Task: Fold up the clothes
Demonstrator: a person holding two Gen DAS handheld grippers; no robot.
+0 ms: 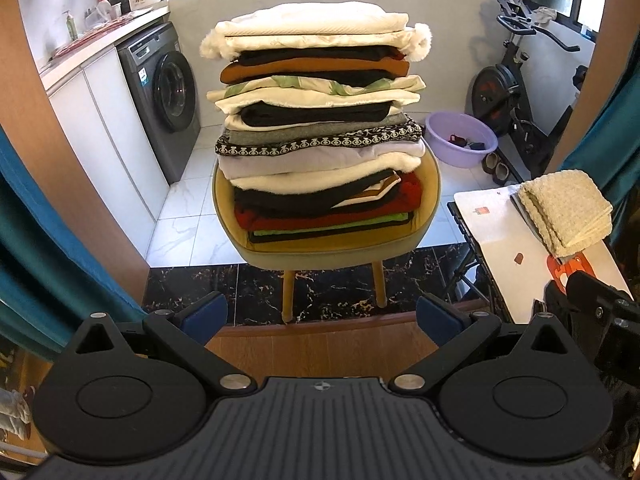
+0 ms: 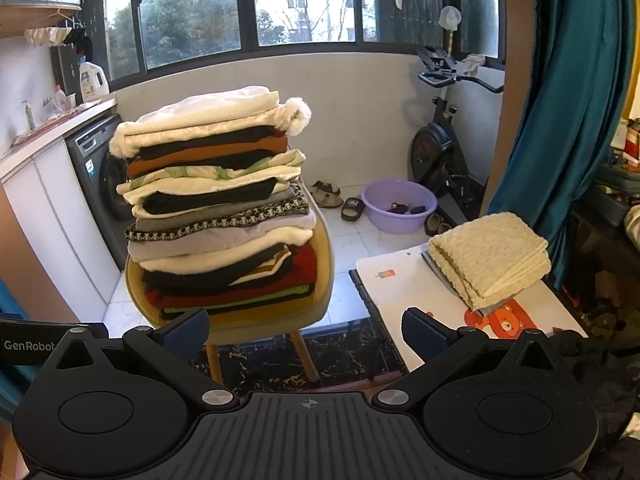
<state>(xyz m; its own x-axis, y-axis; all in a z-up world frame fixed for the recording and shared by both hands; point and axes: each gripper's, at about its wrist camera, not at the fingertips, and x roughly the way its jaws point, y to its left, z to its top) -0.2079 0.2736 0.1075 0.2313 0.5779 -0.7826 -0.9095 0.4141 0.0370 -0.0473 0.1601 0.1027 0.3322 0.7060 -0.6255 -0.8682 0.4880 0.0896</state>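
Left wrist view: the left gripper [image 1: 322, 316] is held level and points straight at a tall stack of folded clothes [image 1: 320, 128] piled on a yellow chair [image 1: 332, 254]. Its blue-padded jaws are spread wide with nothing between them. Right wrist view: the right gripper [image 2: 306, 330] is also level, its jaws wide apart and empty, aimed between the chair and a low white table [image 2: 400, 292]. A folded cream knit [image 2: 490, 258] lies on that table, to the right of the stack. A purple basin [image 2: 398, 204] sits on the tiled floor behind.
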